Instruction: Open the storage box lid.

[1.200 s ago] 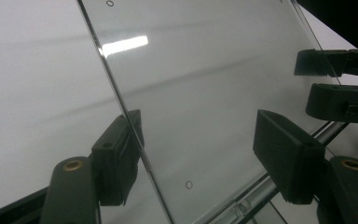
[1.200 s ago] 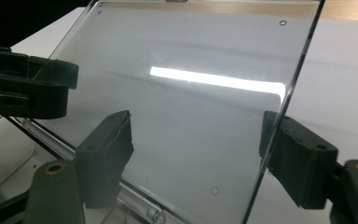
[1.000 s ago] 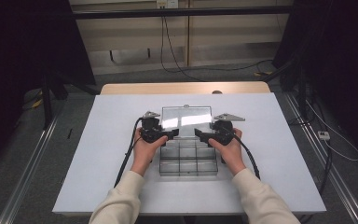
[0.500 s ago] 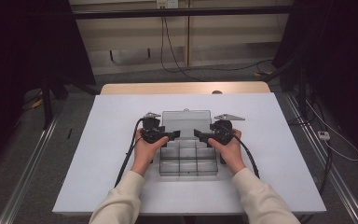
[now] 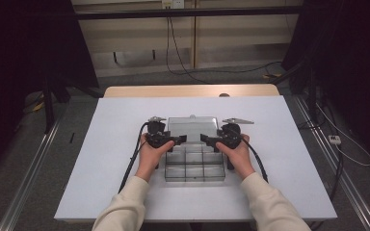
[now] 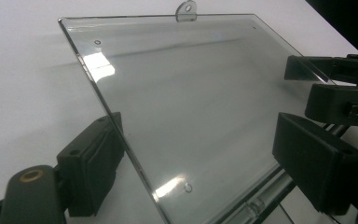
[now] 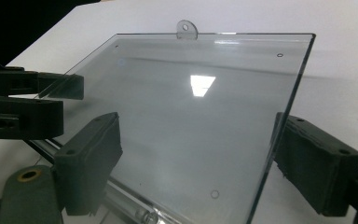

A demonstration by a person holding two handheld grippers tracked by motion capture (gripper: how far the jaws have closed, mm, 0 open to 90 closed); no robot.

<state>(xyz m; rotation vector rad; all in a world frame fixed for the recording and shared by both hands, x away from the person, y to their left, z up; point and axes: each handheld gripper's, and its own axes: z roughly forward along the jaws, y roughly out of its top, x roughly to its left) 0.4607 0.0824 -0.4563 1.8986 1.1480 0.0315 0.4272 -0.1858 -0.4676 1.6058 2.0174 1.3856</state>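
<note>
Both claws have just been opening: left claw [image 5: 179, 139] and right claw [image 5: 207, 139] sit wide, each straddling a side edge of the clear lid [image 5: 192, 126], pads off it. The lid lies flipped open behind its compartment box [image 5: 194, 166], mid-counter [image 5: 101, 192].

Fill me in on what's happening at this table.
A person sits at a white table with a claw in each hand, working on a clear plastic compartment box. Its hinged lid is swung open and lies back toward the far side. The left claw and right claw face each other at the lid's two side edges, near the hinge. Both have just been opening; each now stands open with a lid edge between its jaws, not clamped.
</note>
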